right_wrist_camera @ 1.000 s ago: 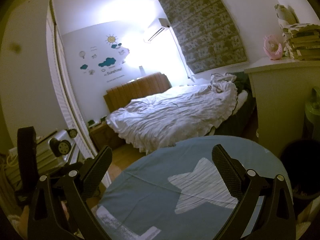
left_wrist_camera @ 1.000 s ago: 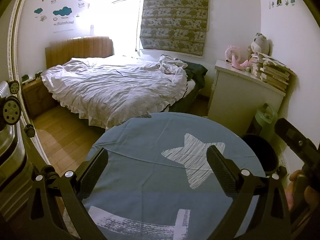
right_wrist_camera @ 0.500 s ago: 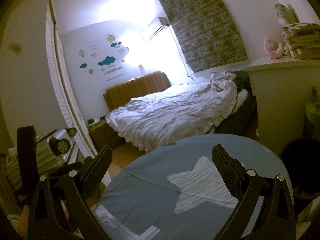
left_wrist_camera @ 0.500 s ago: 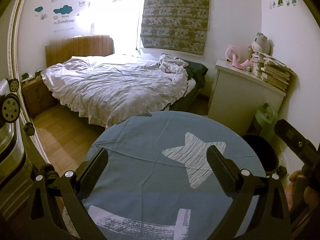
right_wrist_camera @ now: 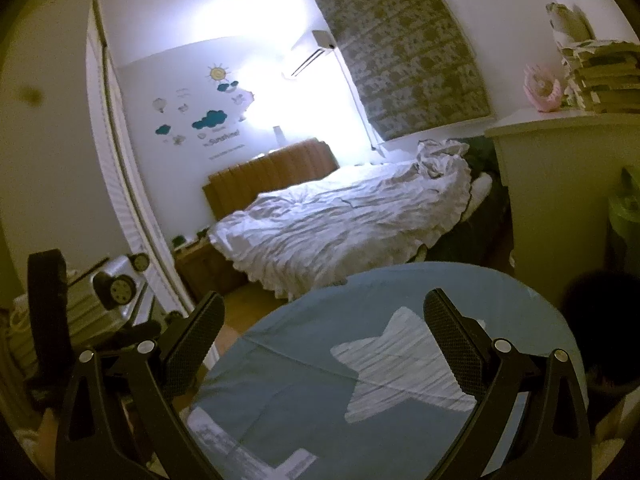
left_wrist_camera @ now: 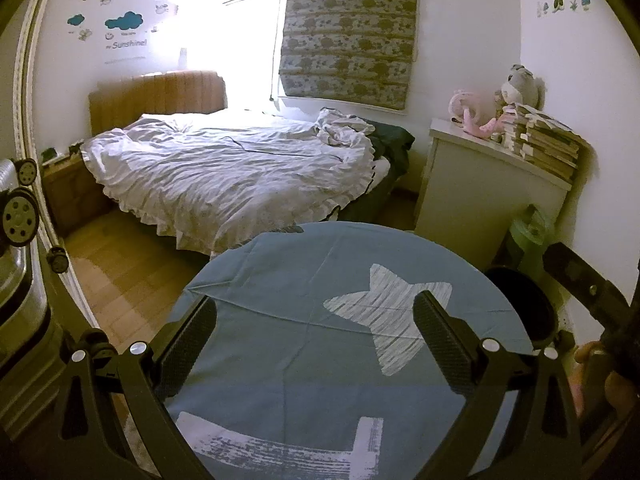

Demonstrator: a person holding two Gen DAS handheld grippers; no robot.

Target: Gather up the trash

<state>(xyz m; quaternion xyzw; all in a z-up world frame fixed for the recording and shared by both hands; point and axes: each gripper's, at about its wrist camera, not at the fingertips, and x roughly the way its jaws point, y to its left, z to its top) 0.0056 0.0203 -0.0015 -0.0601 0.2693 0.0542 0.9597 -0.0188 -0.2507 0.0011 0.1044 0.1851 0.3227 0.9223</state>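
Observation:
A round table with a blue cloth (left_wrist_camera: 288, 304) bearing a white star (left_wrist_camera: 388, 316) fills the foreground; it also shows in the right wrist view (right_wrist_camera: 400, 304). I see no trash on it. A black bin (left_wrist_camera: 524, 308) stands on the floor at the table's right edge, seen dark in the right wrist view (right_wrist_camera: 596, 312). My left gripper (left_wrist_camera: 314, 340) is open and empty above the table. My right gripper (right_wrist_camera: 324, 338) is open and empty above the table too. Each gripper shows at the edge of the other's view.
An unmade bed (left_wrist_camera: 224, 172) with white bedding stands beyond the table. A white dresser (left_wrist_camera: 480, 192) with stacked books and plush toys is at the right. A green container (left_wrist_camera: 532, 236) stands by the bin. A suitcase (left_wrist_camera: 16, 216) lies at the left.
Both views have shifted only slightly. Both grippers stay open and empty over the table.

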